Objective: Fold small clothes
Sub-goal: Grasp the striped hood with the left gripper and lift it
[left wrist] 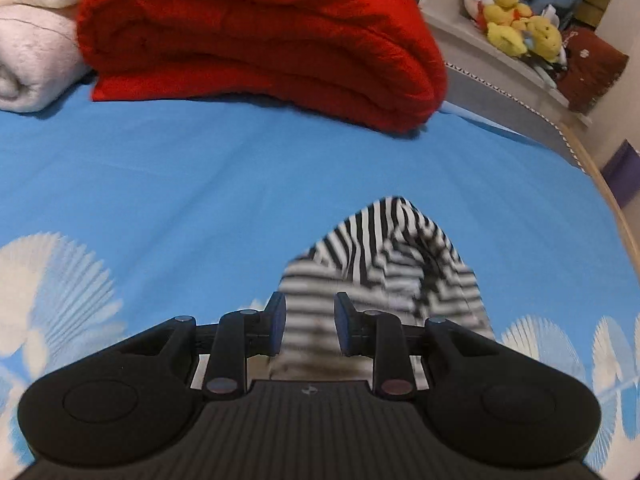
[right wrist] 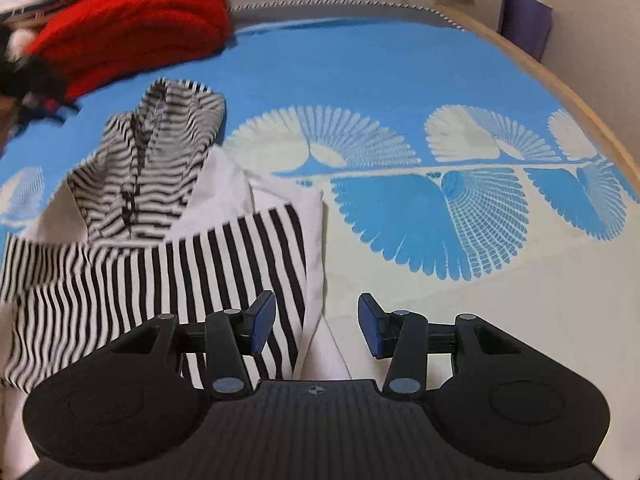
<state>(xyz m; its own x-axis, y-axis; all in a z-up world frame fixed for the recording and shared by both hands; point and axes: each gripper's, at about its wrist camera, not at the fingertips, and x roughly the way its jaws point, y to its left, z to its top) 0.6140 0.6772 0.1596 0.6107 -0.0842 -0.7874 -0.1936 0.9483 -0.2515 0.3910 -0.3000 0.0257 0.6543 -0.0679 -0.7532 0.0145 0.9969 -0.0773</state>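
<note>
A small white garment with black-and-white striped panels (right wrist: 160, 264) lies on the blue bedsheet (right wrist: 400, 72), its striped hood (right wrist: 168, 136) pointing toward the red blanket and blurred. My right gripper (right wrist: 316, 330) hovers open over the garment's right edge. Its left pad (right wrist: 262, 326) is above the stripes and its right pad (right wrist: 370, 330) above the sheet, with nothing pinched. My left gripper (left wrist: 310, 326) is low over the striped hood (left wrist: 392, 256). Its pads stand apart, and blurred striped cloth shows through the gap without being pressed.
A folded red blanket (left wrist: 260, 48) and a cream blanket (left wrist: 32, 48) lie at the far side of the bed. Yellow plush toys (left wrist: 520, 28) sit on a shelf behind. The bed's wooden rim (right wrist: 568, 96) curves along the right.
</note>
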